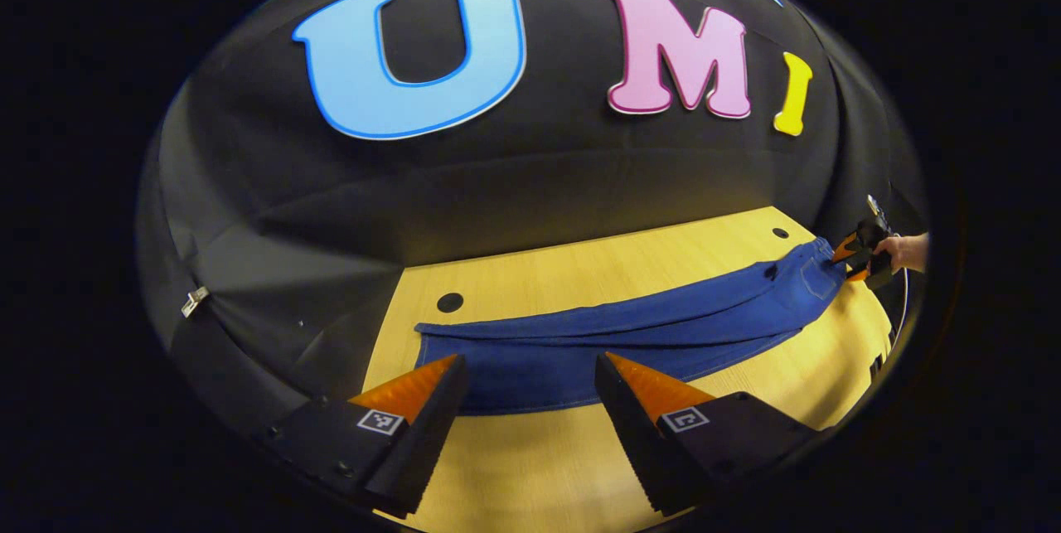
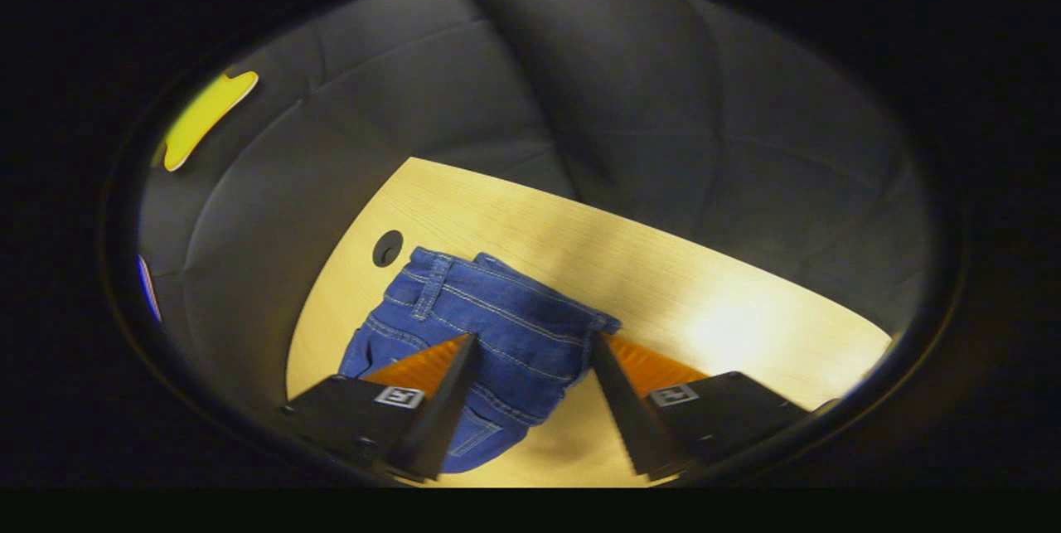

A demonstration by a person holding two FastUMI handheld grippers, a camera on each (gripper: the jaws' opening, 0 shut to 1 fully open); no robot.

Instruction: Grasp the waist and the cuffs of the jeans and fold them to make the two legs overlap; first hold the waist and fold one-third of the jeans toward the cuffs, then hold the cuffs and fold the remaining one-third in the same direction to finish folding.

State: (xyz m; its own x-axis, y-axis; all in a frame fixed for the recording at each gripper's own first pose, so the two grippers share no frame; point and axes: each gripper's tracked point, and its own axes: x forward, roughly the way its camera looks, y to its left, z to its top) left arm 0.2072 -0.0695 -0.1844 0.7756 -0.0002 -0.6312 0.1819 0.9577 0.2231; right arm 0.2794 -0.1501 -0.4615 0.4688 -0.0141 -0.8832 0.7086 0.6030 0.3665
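Blue jeans [image 1: 663, 334] lie flat along a wooden table [image 1: 580, 268], one leg on top of the other. In the left gripper view the cuff end [image 1: 514, 371] is nearest, and my left gripper [image 1: 528, 359] stands open just over it. At the far right, the right gripper [image 1: 858, 255], held by a hand [image 1: 905, 251], is at the waist. In the right gripper view the waistband [image 2: 497, 309] with its belt loops lies between the spread fingers of my right gripper [image 2: 532, 338], which is open and not pressing on the denim.
The tabletop [image 2: 704, 293] has round black holes [image 1: 449, 302] [image 1: 780, 232] [image 2: 387, 248] near its back edge. Black cloth walls close in the table at the back and sides. Bare wood shows in front of the jeans and beyond the waist.
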